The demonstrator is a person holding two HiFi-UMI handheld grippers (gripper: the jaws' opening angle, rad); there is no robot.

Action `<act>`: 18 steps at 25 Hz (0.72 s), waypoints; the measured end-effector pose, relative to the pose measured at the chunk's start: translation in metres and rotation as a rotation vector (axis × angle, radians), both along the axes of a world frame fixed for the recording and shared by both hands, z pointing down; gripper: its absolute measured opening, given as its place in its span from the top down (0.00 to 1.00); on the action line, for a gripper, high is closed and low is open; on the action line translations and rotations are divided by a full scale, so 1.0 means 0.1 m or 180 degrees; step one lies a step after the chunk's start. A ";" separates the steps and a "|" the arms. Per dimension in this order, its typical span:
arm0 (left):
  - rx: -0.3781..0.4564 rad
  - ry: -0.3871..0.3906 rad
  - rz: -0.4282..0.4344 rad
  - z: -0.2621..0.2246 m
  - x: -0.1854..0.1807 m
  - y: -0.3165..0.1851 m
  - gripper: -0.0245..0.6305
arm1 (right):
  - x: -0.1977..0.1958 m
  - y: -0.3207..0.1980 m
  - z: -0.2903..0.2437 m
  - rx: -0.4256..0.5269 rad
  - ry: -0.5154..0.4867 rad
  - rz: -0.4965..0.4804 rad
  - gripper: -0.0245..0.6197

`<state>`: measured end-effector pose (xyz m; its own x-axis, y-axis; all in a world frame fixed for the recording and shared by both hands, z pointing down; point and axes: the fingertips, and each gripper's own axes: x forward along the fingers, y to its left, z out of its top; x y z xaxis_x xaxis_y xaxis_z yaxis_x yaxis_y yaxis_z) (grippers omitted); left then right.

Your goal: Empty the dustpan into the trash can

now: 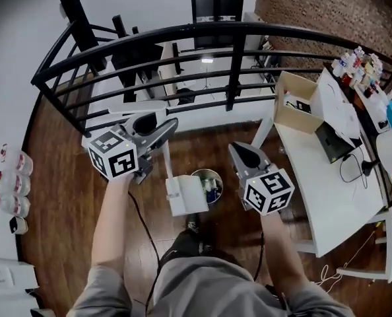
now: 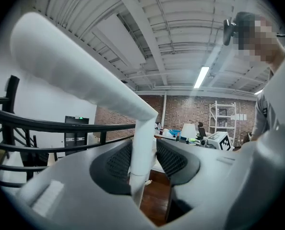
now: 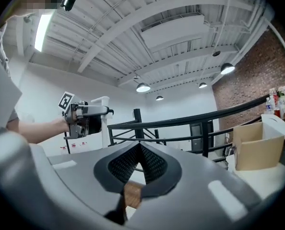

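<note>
While the person stood behind the black railing (image 1: 183, 30), the left gripper (image 1: 164, 129) held the white handle (image 1: 165, 160) of the dustpan (image 1: 186, 195), and the left gripper view showed its jaws pinching that pole (image 2: 143, 128) between the meshed pads (image 2: 117, 162). The pan hung low over the wood floor (image 1: 64, 177), and its right edge overlapped the left side of the small round trash can (image 1: 221, 180). Whether pan and can touched could not be told. The right gripper (image 1: 239, 152) sat to the right of the can and apart from it, its jaws pressed together on nothing in its own view (image 3: 140, 147). Bare floor lay open to the left. The white counter (image 1: 315, 177) with a cardboard box (image 1: 295, 104) stood close on the right, and the railing closed off the front. The pan hid part of the can's rim, the left gripper covered the handle's upper end, and the can's contents were too small to name
</note>
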<state>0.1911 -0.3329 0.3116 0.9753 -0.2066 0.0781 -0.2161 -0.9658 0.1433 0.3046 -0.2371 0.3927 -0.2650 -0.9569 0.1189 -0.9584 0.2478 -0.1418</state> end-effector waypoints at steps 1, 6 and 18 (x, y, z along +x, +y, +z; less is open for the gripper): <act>-0.0038 -0.0017 -0.0082 0.01 -0.14 0.03 0.71 | -0.09 0.04 0.02 -0.0018 -0.0004 -0.0054 0.96; -0.0204 0.0020 -0.0546 -0.02 -0.80 0.03 0.73 | -0.55 0.07 -0.07 0.0026 0.0004 -0.0287 0.96; -0.0015 0.0195 -0.1225 -0.09 -2.05 0.09 0.73 | -1.66 -0.13 -0.27 0.0110 0.0156 -0.0643 0.96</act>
<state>-0.0142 -0.3235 0.3024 0.8295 -0.5580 0.0238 -0.5533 -0.8151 0.1715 0.1384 -0.2498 0.3653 -0.4467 -0.8886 0.1043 -0.8942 0.4397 -0.0842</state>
